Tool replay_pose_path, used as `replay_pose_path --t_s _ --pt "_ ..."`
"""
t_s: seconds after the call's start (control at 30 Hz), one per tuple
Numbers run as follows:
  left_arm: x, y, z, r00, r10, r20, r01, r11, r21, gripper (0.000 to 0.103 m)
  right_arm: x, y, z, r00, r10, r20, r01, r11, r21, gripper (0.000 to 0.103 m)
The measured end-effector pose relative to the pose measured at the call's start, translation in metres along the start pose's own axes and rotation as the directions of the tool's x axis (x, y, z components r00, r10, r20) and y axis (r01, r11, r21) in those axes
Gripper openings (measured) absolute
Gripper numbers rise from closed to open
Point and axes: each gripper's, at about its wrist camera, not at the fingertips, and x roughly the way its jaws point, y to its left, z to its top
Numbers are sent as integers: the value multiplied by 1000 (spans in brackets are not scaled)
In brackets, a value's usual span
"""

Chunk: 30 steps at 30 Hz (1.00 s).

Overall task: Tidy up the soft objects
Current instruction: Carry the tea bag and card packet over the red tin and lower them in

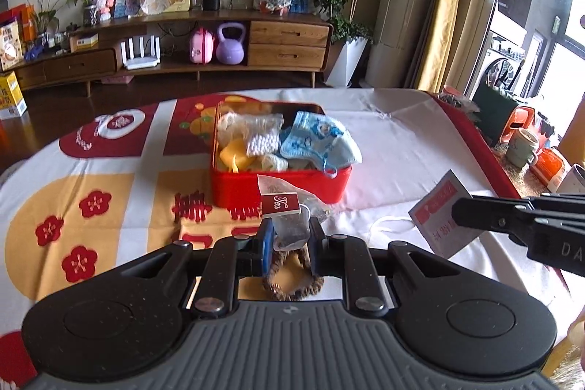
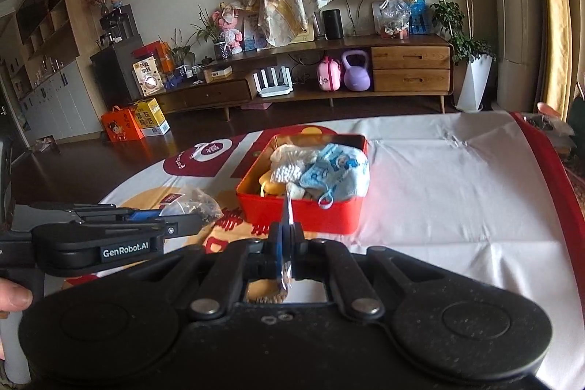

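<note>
Left gripper [image 1: 289, 236]: jaws nearly closed, clamped on the lower part of a clear tea bag [image 1: 289, 207] with a red "Tea" label. Right gripper [image 2: 287, 243]: jaws fully closed, pinching a flat white-and-red packet [image 1: 444, 218] by 1 edge; in its own view the packet shows only edge-on as a thin sliver.

Location: both items hang above the tablecloth [image 1: 384, 141], just short of the red tin [image 1: 281, 187], which sits at 12 o'clock from each gripper. The tin already holds a blue knitted hat [image 1: 318, 141], a bag of white beads [image 1: 263, 143], a yellow item and other soft pieces, heaped to the rim. The hat droops over the 3 o'clock and near walls.

Handling, by judgement: the bag is light, limp and crinkly, its film probably slippery; the present hold low on the body looks adequate, though loose contents may shift. The packet is thin, light and easily creased; an edge pinch suits it.

Surroundings: a brown beaded ring [image 1: 292, 280] lies on the cloth beneath the left gripper. A mug [image 1: 521, 147] and orange items stand off the table at 2 o'clock, well apart. A sideboard [image 1: 219, 35] lies beyond at 12 o'clock.

Obstructions: little free room remains in the tin; the overhanging hat and its dangling cord could catch an item lowered on that side. The 2 grippers sit close beside each other.
</note>
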Motion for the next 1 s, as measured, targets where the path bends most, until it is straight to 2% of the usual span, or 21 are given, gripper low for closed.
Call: replay_pose_path --t_s 0.37,0.63,1.0 --pt "26 8 50 997 43 59 -47 997 66 19 37 -2 51 1000 6 27 -6 1000 -8 3" --pt "72 17 69 997 75 30 -78 993 94 19 82 -12 71 1000 19 9 -19 1000 14 3" --pt "135 25 79 996 84 -24 -81 992 101 19 149 -22 74 998 14 -60 -12 999 40 3"
